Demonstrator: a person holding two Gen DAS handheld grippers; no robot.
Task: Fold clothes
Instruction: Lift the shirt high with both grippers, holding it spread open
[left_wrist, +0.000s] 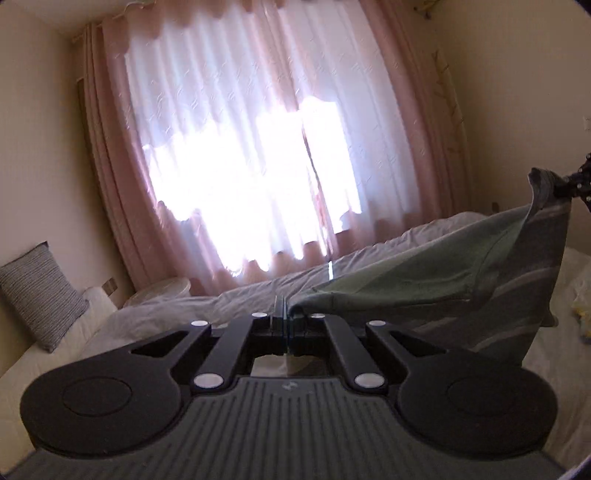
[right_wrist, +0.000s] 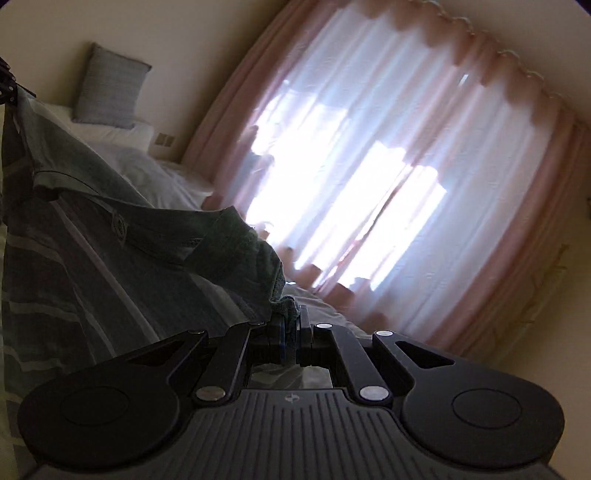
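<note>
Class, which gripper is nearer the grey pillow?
Left. The left gripper holds the shirt on the side towards the pillow; the right gripper holds its other end, farther away.

Grey-green striped shirt (left_wrist: 498, 273) held aloft, stretched between two pinched corners, body draping down over bed.

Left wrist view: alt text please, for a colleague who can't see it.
The left gripper, fingers shut, pinches an edge of a green striped garment, held up over a white bed; the right gripper holds its far corner. Pink curtains frame a bright window.
</note>
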